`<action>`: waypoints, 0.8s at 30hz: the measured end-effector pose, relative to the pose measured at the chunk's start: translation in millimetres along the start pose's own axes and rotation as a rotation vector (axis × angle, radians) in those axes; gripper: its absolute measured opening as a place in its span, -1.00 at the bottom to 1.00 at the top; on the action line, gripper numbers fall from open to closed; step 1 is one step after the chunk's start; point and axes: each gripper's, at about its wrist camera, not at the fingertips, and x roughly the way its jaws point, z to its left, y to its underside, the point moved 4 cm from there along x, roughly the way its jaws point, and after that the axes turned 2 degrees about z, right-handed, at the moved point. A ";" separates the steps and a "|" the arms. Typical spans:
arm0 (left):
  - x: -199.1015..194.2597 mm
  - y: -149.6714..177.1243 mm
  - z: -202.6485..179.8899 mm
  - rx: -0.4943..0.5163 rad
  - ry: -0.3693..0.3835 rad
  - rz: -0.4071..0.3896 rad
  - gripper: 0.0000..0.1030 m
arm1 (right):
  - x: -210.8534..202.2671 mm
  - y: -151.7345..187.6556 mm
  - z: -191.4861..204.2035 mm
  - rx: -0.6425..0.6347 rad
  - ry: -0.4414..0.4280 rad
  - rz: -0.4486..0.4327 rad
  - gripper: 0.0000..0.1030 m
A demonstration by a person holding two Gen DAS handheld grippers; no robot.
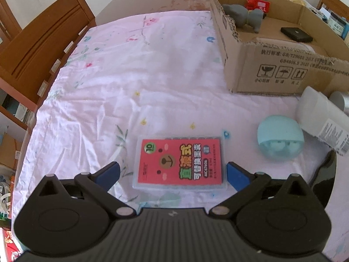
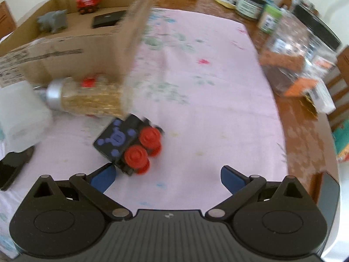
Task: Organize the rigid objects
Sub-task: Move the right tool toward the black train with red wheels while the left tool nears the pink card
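Left hand-held gripper (image 1: 173,174) is spread wide, its blue fingers (image 1: 109,173) flanking a flat clear case with a red label (image 1: 180,162) that lies on the pink floral cloth (image 1: 130,65) over the worktop; whether they touch it is unclear. Right hand-held gripper (image 2: 168,178) also gapes wide and holds nothing, with a black toy vehicle with red wheels (image 2: 130,144) tipped on its side just ahead of its left finger. Behind stands an open cardboard box (image 1: 272,69) containing a grey toy animal (image 1: 246,16).

Home dining room: wooden chair (image 1: 41,43), floral tablecloth (image 1: 130,76).
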 end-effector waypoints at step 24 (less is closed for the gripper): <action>3.1 11.6 11.5 -0.064 0.090 -0.060 1.00 | 5.6 -5.6 -4.1 0.076 -0.045 -0.060 1.00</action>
